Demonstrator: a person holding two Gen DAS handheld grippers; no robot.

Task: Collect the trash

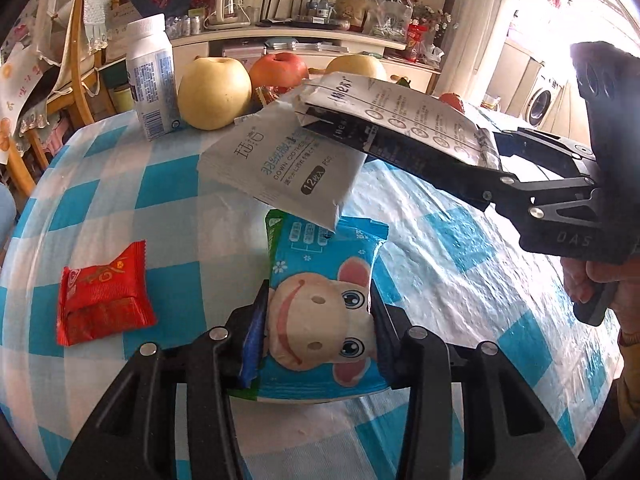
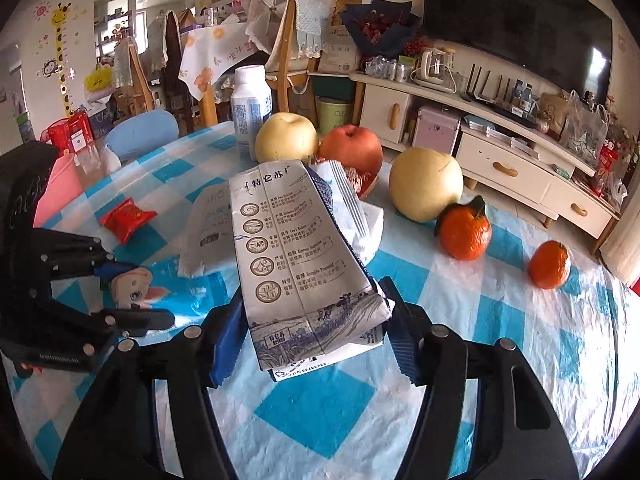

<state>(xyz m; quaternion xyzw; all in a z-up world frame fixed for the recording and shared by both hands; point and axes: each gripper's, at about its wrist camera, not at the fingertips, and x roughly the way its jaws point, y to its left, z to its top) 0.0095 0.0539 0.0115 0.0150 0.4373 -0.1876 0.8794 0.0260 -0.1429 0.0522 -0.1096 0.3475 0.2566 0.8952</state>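
My left gripper is shut on a blue wipes pack with a cartoon monkey, its pads pressing both long sides low over the checked tablecloth. The right gripper is shut on a flattened grey milk carton, held tilted above the table. From the left wrist view that carton hangs over a grey wipes packet, with the right gripper clamping its right end. A red candy wrapper lies to the left. The left gripper shows at the right wrist view's left edge.
At the table's far side stand a white bottle, two pale pears and a red apple. Two tangerines sit on the right. A person's hand grips the right tool. Chairs stand beyond the table.
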